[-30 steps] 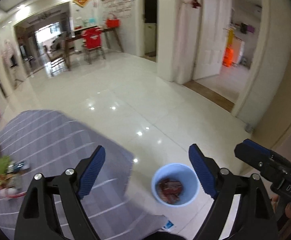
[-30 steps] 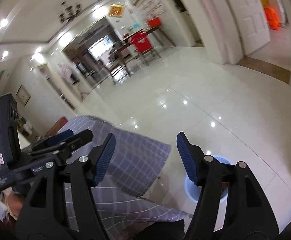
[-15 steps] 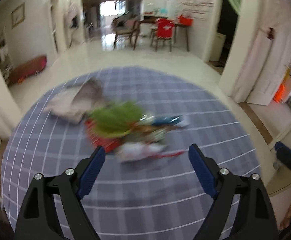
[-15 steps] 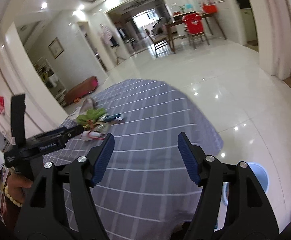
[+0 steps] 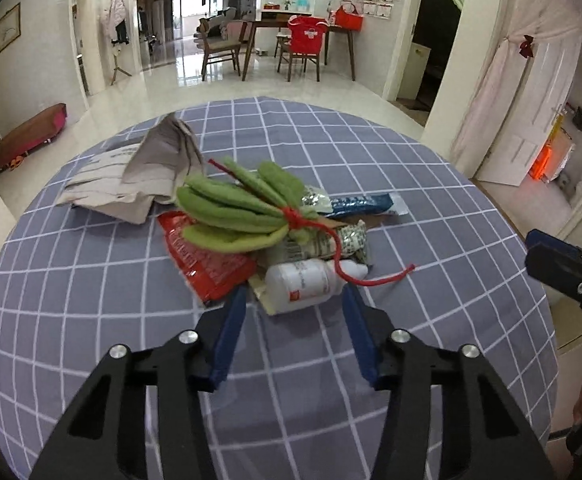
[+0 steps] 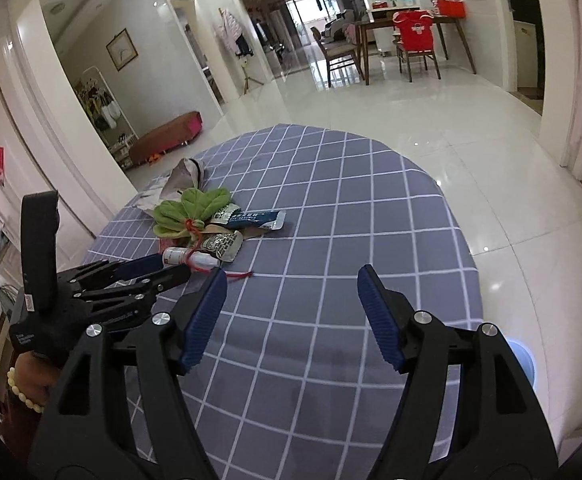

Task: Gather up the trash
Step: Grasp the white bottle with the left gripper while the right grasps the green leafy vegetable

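A heap of trash lies on the round table's grey-blue checked cloth (image 5: pixel 411 320). It holds a white bottle (image 5: pixel 303 282), a red wrapper (image 5: pixel 207 260), a green felt leaf bundle (image 5: pixel 243 208) tied with red cord, a blue wrapper (image 5: pixel 363 202), a silver patterned wrapper (image 5: pixel 349 240) and crumpled grey paper (image 5: pixel 143 172). My left gripper (image 5: pixel 294 300) is low at the near side of the heap. Its jaws are closing with the white bottle between the tips, and the pads are not pressing on it. My right gripper (image 6: pixel 291 280) hangs open over bare cloth, holding nothing.
A blue bin (image 6: pixel 525 360) stands on the shiny tiled floor right of the table, half hidden behind my right finger. The right gripper also shows at the right edge of the left wrist view (image 5: pixel 559 268). A dining table with chairs (image 5: pixel 299 44) stands far back.
Both views swung from the floor and the blue bin to the table. The left gripper came down close to the heap and its jaws narrowed around the white bottle.
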Tool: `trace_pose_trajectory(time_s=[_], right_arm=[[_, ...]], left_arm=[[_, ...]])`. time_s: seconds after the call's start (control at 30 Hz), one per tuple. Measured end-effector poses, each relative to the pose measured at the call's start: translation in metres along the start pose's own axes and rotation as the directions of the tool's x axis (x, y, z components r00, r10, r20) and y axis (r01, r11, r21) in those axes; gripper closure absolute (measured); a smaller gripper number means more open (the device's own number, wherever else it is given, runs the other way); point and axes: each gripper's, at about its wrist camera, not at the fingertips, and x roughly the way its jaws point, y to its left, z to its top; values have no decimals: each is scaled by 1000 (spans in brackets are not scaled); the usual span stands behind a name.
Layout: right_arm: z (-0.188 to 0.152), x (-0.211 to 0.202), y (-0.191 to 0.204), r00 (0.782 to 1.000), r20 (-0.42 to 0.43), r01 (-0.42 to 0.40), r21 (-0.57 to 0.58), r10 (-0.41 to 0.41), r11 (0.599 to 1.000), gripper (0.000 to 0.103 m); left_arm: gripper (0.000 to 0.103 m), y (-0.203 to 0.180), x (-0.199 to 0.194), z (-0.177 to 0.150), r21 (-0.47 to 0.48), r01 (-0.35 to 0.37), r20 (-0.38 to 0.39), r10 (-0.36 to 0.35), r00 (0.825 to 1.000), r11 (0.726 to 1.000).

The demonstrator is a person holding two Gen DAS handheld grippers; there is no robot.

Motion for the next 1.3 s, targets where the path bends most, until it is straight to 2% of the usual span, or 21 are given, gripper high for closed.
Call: trace_pose_trajectory(time_s=[0.1,0.43,0.57,0.67,0.8,0.9,1.03,1.17,1.2,1.23,1.27,1.3], right_arm=[[3,6,1,1000,-5,7,-4,-7,1000,34],[7,23,9,1000,-31,7,-17,-8,1000,34],[12,29,18,999,-32,-4,-32,3,999,34],[19,40,33,999,-46,-20,-62,17,998,34],[31,62,64,997,-64,-41,-135,33,990,34],[36,87,89,995,-94,-32,-213,12,977,34],[37,121,114,991,-135,-23,-314,-21,949,34],[36,148,122,982,-186,-53,-354,-15,934,34],[38,151,120,981,-195,-66,-342,-2,938,41],[40,152,119,980,-198,-78,-329,12,941,61],[42,151,118,979,-203,-86,-313,22,946,75],[45,149,116,979,-199,-91,-306,30,947,81]], left_arm=[[63,-1,4,6,19,17,13,-18,1000,1000],[64,-5,4,13,39,38,40,-40,998,999],[64,8,-18,5,-12,35,78,-34,996,999],[64,31,-32,-2,-79,8,116,1,993,997],[64,64,-43,-5,-185,-33,143,61,988,982],[64,86,-47,-6,-245,-55,154,95,984,968],[64,103,-50,-7,-286,-43,153,90,984,957],[64,109,-48,-8,-293,-44,147,90,985,955],[64,109,-48,-8,-294,-43,147,89,985,955],[64,109,-48,-8,-293,-41,149,88,985,955],[64,108,-48,-7,-290,-41,152,88,984,956],[64,108,-49,-8,-289,-42,155,90,984,956]])
